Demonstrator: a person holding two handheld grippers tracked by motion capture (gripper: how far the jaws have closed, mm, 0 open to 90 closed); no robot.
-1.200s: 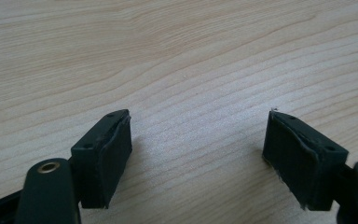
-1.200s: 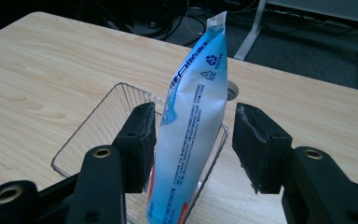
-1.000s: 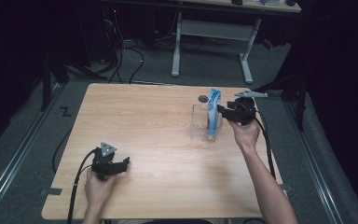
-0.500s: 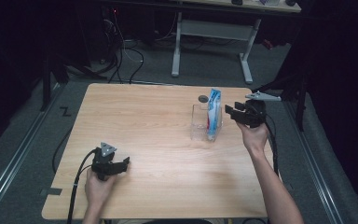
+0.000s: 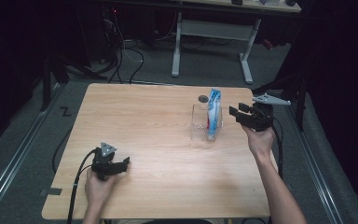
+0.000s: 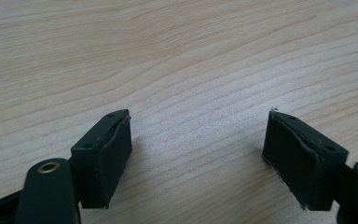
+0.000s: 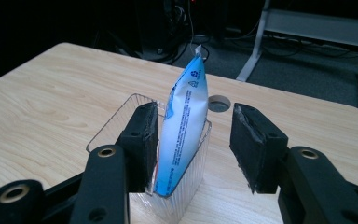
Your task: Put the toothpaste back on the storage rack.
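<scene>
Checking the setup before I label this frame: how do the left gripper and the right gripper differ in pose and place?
The left gripper rests low on the bare table near the person's edge; the right gripper is held up beside the clear container. The left gripper faces bare wood; the right gripper faces the blue-and-white pouch standing in that container, apart from it. Both are black, hand-held, open, with nothing between the jaws.

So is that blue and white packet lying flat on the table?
No, the packet stands upright inside the clear container, with its top poking well above the rim.
</scene>
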